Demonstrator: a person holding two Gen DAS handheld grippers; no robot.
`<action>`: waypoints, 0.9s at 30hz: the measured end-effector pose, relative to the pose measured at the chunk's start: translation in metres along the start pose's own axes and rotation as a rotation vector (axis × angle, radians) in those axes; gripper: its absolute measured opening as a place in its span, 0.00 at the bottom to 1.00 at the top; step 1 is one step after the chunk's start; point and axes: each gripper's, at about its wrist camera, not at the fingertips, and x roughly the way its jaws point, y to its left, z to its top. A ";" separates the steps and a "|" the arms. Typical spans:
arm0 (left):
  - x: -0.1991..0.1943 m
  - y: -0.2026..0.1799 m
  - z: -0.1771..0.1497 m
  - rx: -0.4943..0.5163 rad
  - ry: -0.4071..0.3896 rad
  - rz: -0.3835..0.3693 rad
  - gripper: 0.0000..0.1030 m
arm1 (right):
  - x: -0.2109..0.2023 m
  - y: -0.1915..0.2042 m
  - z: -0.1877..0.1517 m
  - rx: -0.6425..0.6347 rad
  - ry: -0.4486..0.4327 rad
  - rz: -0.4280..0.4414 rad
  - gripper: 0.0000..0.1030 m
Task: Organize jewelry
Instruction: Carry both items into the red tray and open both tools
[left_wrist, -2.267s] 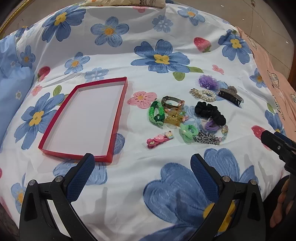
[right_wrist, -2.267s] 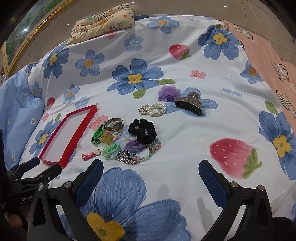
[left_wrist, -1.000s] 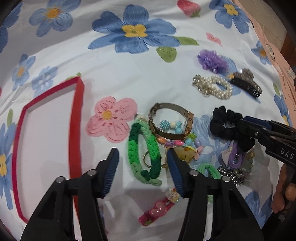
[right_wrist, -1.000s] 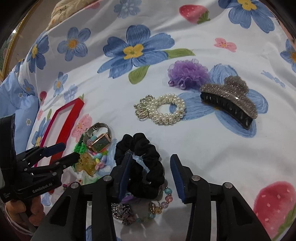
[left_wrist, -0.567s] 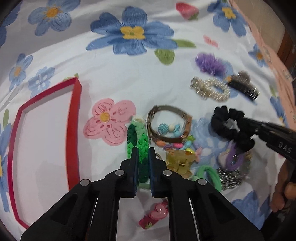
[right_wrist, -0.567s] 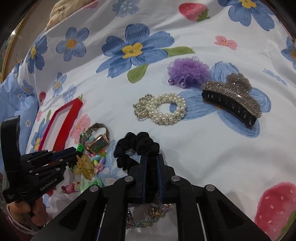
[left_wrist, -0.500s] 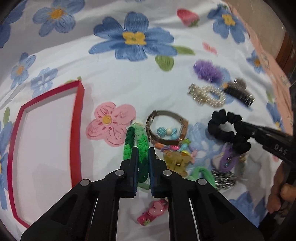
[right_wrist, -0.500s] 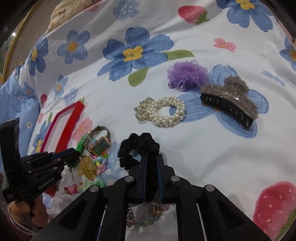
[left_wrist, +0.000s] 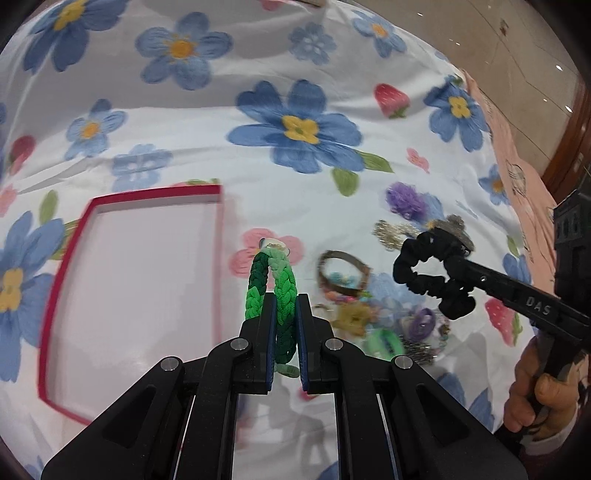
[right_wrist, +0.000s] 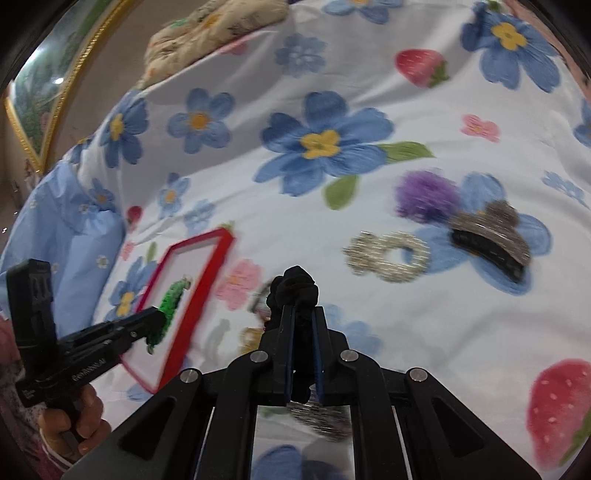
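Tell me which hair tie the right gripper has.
The black scrunchie, clamped in the right gripper and lifted. The purple pompom tie lies on the bedspread.

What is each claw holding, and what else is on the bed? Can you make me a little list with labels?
left gripper: shut on green bracelet, lifted off the bed
right gripper: shut on black scrunchie, lifted
red tray: nothing in it
on the bedsheet: pearl bracelet, purple puff, claw clip, watch, blurred pile of small pieces
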 end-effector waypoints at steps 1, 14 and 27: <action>-0.002 0.005 0.000 -0.007 -0.003 0.005 0.08 | 0.002 0.009 0.002 -0.013 -0.002 0.009 0.08; -0.014 0.105 0.006 -0.127 -0.015 0.141 0.08 | 0.065 0.114 0.021 -0.129 0.057 0.156 0.08; 0.054 0.192 0.022 -0.242 0.086 0.212 0.08 | 0.193 0.178 0.033 -0.172 0.199 0.168 0.08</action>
